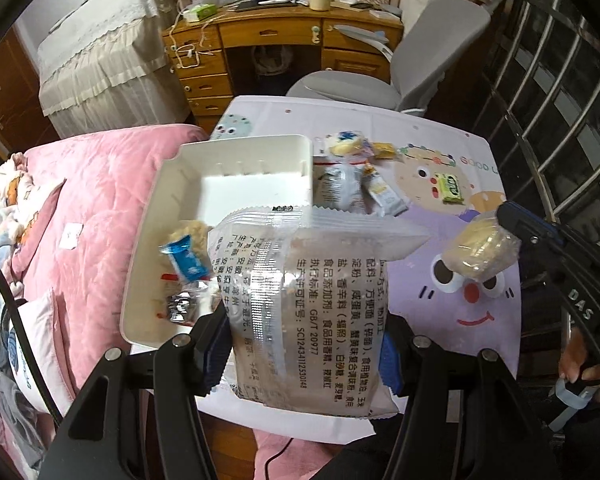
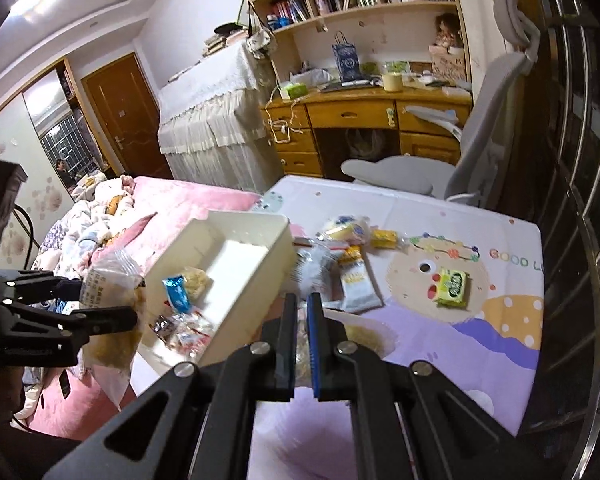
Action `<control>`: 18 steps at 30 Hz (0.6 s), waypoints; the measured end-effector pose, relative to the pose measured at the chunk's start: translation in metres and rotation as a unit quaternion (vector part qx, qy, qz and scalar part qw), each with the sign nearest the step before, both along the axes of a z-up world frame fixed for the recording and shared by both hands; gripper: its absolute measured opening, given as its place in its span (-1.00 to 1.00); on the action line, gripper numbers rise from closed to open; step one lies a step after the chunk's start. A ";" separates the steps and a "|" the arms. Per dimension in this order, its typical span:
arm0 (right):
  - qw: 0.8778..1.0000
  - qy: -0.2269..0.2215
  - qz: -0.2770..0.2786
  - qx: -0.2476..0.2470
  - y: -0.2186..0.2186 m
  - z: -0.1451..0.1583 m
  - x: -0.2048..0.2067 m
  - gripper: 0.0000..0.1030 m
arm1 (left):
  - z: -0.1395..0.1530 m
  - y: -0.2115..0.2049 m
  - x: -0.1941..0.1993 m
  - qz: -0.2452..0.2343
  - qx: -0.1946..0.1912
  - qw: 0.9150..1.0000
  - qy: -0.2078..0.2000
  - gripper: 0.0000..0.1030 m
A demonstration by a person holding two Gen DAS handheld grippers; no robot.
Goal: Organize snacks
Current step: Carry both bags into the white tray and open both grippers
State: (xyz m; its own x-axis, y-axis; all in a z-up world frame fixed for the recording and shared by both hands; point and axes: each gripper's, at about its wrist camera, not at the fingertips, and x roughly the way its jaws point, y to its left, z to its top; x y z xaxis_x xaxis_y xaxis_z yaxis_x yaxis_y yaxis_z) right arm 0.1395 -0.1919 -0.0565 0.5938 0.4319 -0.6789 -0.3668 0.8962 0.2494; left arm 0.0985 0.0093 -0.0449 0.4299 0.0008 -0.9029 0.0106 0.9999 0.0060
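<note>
Two grippers: both closed on wrapped snacks, both held above the table.
Table (image 1: 440, 128): covered with a cartoon-print cloth; a pink bed (image 1: 112, 184) runs along its left edge.
White bin (image 1: 168, 184): at the table's left edge, open top; a blue-wrapped snack (image 1: 186, 262) and a few other small wrapped pieces lie in its near end.
Noodle pack (image 1: 300, 300): large clear pack with printed text, clamped between the pads of the left gripper (image 1: 304, 344), just beside the bin's near corner.
Loose snacks: a grey-white packet (image 2: 314, 270), a yellow-white bar (image 2: 356, 280) and small yellow pieces lie near the far edge, beside the bin.
Green packet (image 2: 452, 288): alone, towards the right edge.
Round pastry (image 1: 480, 250): in clear wrap, pinched at its wrapper edge by the right gripper (image 2: 300, 344), above the cloth.
</note>
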 end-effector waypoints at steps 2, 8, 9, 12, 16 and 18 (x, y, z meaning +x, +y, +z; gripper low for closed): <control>1.000 -0.007 0.000 0.005 0.009 0.006 -0.004 -0.91 | 0.003 0.016 -0.002 0.003 -0.003 1.000 -0.005 0.15; 1.000 -0.027 -0.001 0.016 0.044 0.023 -0.016 -0.91 | 0.010 0.059 0.003 0.004 -0.005 1.000 -0.018 0.15; 0.999 -0.030 -0.001 0.017 0.051 0.026 -0.018 -0.91 | 0.011 0.066 0.004 0.004 -0.006 1.000 -0.020 0.15; 0.999 -0.034 -0.003 0.021 0.074 0.031 -0.022 -0.91 | 0.013 0.089 0.008 0.001 -0.012 1.000 -0.022 0.15; 0.999 -0.039 -0.005 0.024 0.104 0.035 -0.026 -0.91 | 0.016 0.115 0.014 -0.010 -0.015 0.999 -0.028 0.16; 0.999 -0.040 -0.004 0.029 0.119 0.036 -0.028 -0.91 | 0.018 0.127 0.016 -0.019 -0.017 0.999 -0.032 0.17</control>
